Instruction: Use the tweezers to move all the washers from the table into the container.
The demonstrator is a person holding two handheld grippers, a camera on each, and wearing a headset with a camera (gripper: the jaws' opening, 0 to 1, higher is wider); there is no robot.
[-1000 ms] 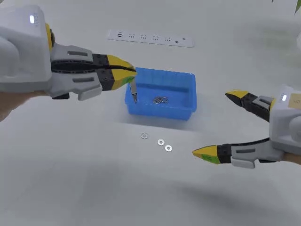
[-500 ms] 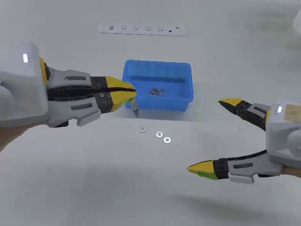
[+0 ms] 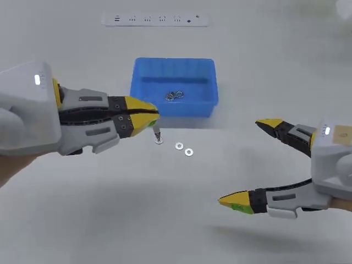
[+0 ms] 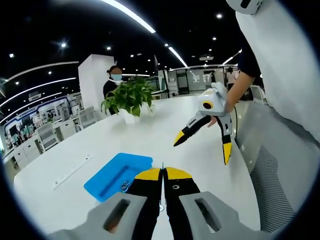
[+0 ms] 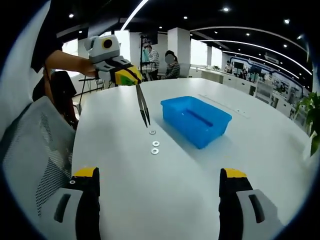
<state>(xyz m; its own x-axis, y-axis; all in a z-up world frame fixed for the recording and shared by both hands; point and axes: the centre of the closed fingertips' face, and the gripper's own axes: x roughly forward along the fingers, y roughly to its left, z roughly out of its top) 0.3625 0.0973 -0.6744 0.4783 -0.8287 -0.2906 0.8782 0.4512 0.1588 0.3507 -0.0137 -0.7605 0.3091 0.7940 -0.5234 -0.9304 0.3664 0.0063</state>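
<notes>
My left gripper point(image 3: 153, 116) is shut on slim metal tweezers point(image 3: 156, 133) that point down at the table. Their tips point(image 5: 146, 123) hang just above the leftmost of three small steel washers point(image 3: 179, 146) lying in a row in front of the blue container point(image 3: 144, 88). A few washers point(image 3: 174, 95) lie inside the container. In the right gripper view the tweezers point(image 5: 142, 106) slope down from the left gripper point(image 5: 120, 70) toward the washers point(image 5: 155, 144). My right gripper point(image 3: 245, 161) stands open and holds nothing, to the right of the washers.
A white power strip point(image 3: 154, 20) lies on the white table behind the container. In the left gripper view a potted plant point(image 4: 130, 97) stands on the table's far side with a person behind it. A mesh chair point(image 5: 35, 150) stands by the table's edge.
The left gripper has carried the tweezers from over the container's left end back toward me, down to the washers on the table. The right gripper has stayed open and near where it was.
</notes>
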